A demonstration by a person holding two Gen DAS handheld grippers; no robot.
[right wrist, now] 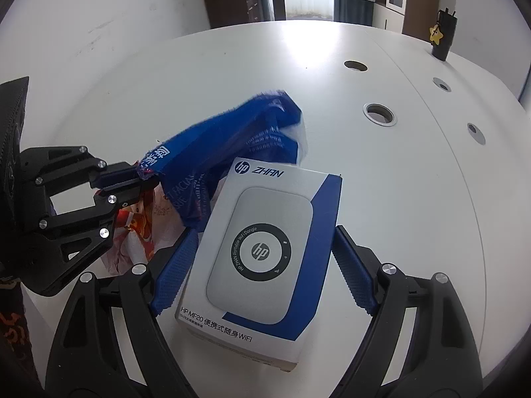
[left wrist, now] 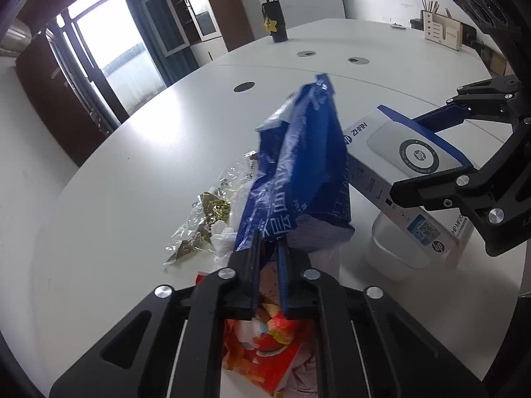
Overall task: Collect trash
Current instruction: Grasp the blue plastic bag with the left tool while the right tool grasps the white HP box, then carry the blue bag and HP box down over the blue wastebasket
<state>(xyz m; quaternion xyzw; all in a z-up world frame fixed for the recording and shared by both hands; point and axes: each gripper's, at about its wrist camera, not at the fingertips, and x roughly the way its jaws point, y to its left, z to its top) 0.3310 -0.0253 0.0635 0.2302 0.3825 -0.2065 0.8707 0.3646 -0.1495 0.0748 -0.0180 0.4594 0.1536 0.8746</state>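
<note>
Left gripper [left wrist: 268, 248] pinches blue wrapper [left wrist: 298, 172] by lower edge, long axis rising away from fingers above litter at desk [left wrist: 116, 172] near edge. Right gripper [right wrist: 265, 265] clasps white box [right wrist: 259, 248] sideways, beside wrapper.

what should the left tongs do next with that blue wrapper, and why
Probably carry the blue wrapper clear of the table toward wherever the trash goes. The left tongs are shut on its lower edge and it hangs lifted, while the right tongs straddle the white box; no bin shows in either view.
</note>
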